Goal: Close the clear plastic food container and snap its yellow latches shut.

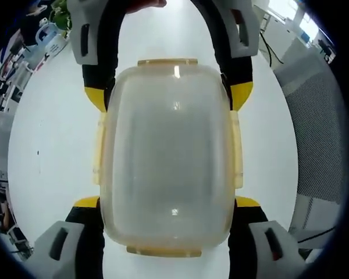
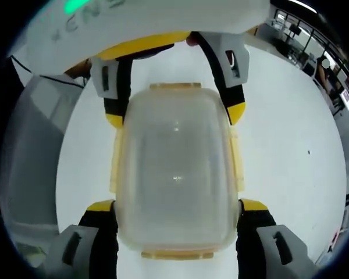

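The clear plastic container [image 1: 168, 157] lies flat on the white table [image 1: 52, 151] with its lid on. Pale yellow latches [image 1: 237, 150] show along both long sides and at both ends. My left gripper [image 1: 167, 203] straddles the near end, its yellow-tipped fingers [image 1: 87, 202] pressed against both sides. My right gripper [image 1: 168, 97] clasps the far end the same way. In the right gripper view the container [image 2: 177, 168] sits between my right gripper [image 2: 177, 205] below and the left gripper [image 2: 174, 116] above. Whether the latches are snapped down I cannot tell.
A grey mesh chair [image 1: 317, 128] stands past the table's edge on the right of the left gripper view, and cluttered shelves [image 1: 29, 40] sit at upper left. A grey chair [image 2: 29, 151] fills the left of the right gripper view.
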### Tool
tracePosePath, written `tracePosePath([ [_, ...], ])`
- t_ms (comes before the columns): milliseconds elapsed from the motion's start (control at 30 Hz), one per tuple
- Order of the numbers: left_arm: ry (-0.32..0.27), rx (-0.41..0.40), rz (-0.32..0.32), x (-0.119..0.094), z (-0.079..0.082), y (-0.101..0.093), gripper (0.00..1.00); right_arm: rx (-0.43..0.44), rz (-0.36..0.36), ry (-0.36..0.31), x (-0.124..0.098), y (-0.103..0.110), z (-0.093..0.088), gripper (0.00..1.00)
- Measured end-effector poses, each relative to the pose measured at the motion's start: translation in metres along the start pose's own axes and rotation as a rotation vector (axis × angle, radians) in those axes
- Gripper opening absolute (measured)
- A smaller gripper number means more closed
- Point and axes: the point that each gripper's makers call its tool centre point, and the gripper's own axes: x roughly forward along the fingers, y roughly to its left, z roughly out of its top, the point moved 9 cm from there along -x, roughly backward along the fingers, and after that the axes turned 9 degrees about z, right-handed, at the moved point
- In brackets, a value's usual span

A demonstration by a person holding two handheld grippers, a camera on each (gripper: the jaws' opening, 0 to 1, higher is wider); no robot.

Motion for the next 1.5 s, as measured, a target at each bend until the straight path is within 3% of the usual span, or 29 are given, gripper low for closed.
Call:
tracePosePath([
  [633, 0.002, 0.002, 0.015, 0.0, 0.0, -0.001, 0.92, -0.024, 0.007, -0.029, -0.002, 0.0, -0.001, 0.86],
  [700, 0.027, 0.041, 0.02, 0.002, -0.003, -0.004, 0.97, -0.021, 0.012, -0.032, -0.002, -0.001, -0.002, 0.87],
  [767, 0.064, 0.019, 0.012, 0.005, -0.008, -0.008, 0.99, 0.004, 0.014, -0.014, 0.0, 0.0, -0.005, 0.93],
  [867, 0.035, -0.008, 0.006, 0.004, -0.008, -0.008, 0.99, -0.023, 0.024, 0.021, 0.006, 0.006, -0.014, 0.99],
  [1000, 0.023, -0.02, 0.006, 0.001, -0.006, -0.006, 0.99, 0.008, 0.008, -0.021, 0.001, 0.004, -0.014, 0.98],
  [1500, 0.015, -0.029, 0.037, -0.005, -0.011, -0.003, 0.99, 0.003, -0.031, -0.043, -0.01, 0.002, -0.017, 0.97],
])
